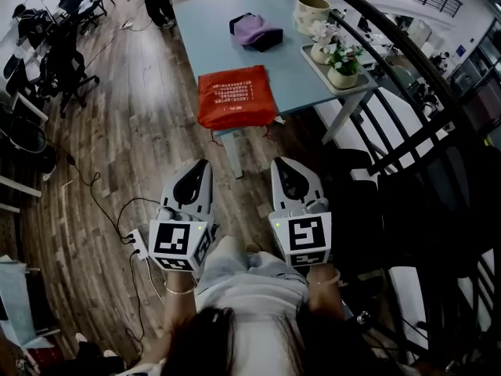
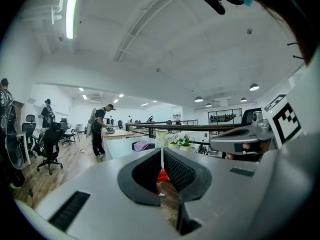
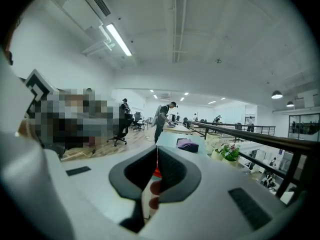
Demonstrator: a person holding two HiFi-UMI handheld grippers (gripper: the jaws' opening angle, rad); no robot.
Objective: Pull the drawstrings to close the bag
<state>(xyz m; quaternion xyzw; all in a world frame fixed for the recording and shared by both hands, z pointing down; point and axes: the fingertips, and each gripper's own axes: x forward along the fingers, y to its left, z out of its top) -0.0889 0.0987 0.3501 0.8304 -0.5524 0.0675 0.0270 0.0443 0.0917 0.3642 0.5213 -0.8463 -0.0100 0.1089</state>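
Both tools are sitting with jaws pressed together and nothing between them: the left gripper (image 1: pixel 200 165) and the right gripper (image 1: pixel 283 165) are hanging side by side over the wooden floor (image 1: pixel 133 124), pointing toward the table and well short of it. The red bag (image 1: pixel 235 96) is lying flat at the near edge of the light blue table (image 1: pixel 205 30), touched by neither gripper.

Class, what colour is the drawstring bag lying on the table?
The bag is orange-red, best seen in the head view.
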